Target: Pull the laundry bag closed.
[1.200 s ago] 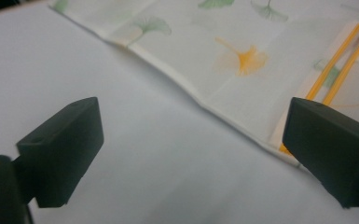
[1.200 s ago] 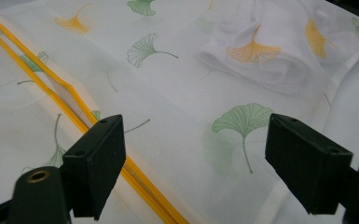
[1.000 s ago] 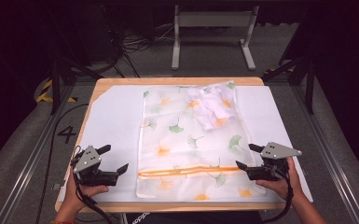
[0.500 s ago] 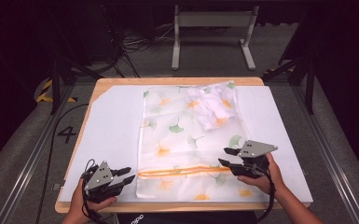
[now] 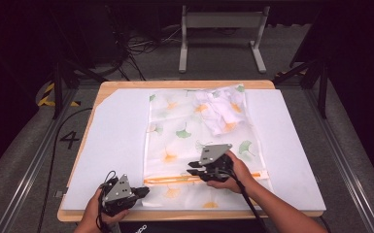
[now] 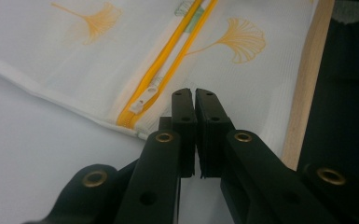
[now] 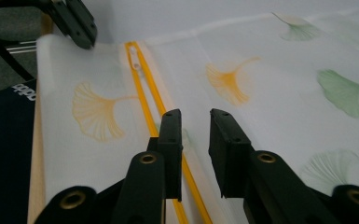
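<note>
**Mesh bag flat on the white board**

On the white tabletop board (image 5: 111,145) lies a translucent white mesh laundry bag with ginkgo-leaf print (image 5: 175,131); crumpled white cloth (image 5: 221,109) sits inside its far end. Left gripper (image 6: 196,100), jaws pressed together, meets the bag's near corner beside the orange zipper (image 6: 168,65). Right gripper (image 7: 196,123) hovers jaws spread over the zipper.

Backdrop around the desk

A wooden desk (image 5: 267,85) carries a white mat (image 5: 111,141). Beyond its far edge a grey metal stand (image 5: 221,29) rests on the dark floor (image 5: 24,160), with black cables (image 5: 141,46) tangled at its left. Left of the desk, the floor bears a painted "4" (image 5: 70,140) and yellow-black hazard tape (image 5: 46,94).
</note>
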Available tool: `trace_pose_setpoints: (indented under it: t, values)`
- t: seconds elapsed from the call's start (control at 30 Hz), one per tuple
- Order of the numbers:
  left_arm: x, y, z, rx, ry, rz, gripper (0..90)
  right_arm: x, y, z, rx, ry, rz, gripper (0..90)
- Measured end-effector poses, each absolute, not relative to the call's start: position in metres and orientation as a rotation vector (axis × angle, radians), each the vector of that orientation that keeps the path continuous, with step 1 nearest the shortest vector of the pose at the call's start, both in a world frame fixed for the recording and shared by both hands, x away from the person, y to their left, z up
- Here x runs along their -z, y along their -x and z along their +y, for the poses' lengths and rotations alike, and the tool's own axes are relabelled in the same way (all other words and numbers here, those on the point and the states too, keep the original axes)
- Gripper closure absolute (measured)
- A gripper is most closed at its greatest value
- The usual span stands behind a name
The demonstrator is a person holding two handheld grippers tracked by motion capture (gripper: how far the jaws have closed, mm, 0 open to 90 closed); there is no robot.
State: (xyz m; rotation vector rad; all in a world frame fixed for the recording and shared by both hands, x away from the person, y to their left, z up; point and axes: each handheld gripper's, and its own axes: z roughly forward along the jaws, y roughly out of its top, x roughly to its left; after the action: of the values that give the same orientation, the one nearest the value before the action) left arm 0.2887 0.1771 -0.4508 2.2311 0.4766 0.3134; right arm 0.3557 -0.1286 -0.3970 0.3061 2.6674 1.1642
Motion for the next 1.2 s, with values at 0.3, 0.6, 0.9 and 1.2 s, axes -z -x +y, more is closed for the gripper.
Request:
trace_pose_setpoints:
  t: [0.3, 0.6, 0.9, 1.2]
  values:
    - [0.459, -0.292, 0.175, -0.266, -2.271, 0.469, 90.0, 0.409, -0.359, -0.059, -1.128, -0.147, 2.773, 77.8]
    - [0.460, -0.291, 0.178, -0.268, -2.268, 0.468, 90.0, 0.421, -0.359, -0.019, -0.966, -0.050, 2.892, 74.6]
    - [0.461, -0.291, 0.180, -0.255, -2.257, 0.477, 90.0, 0.423, -0.369, 0.009, -0.712, -0.070, 2.991, 73.8]
    - [0.462, -0.293, 0.182, -0.240, -2.249, 0.464, 90.0, 0.415, -0.368, 0.040, -0.347, 0.017, 3.059, 82.7]
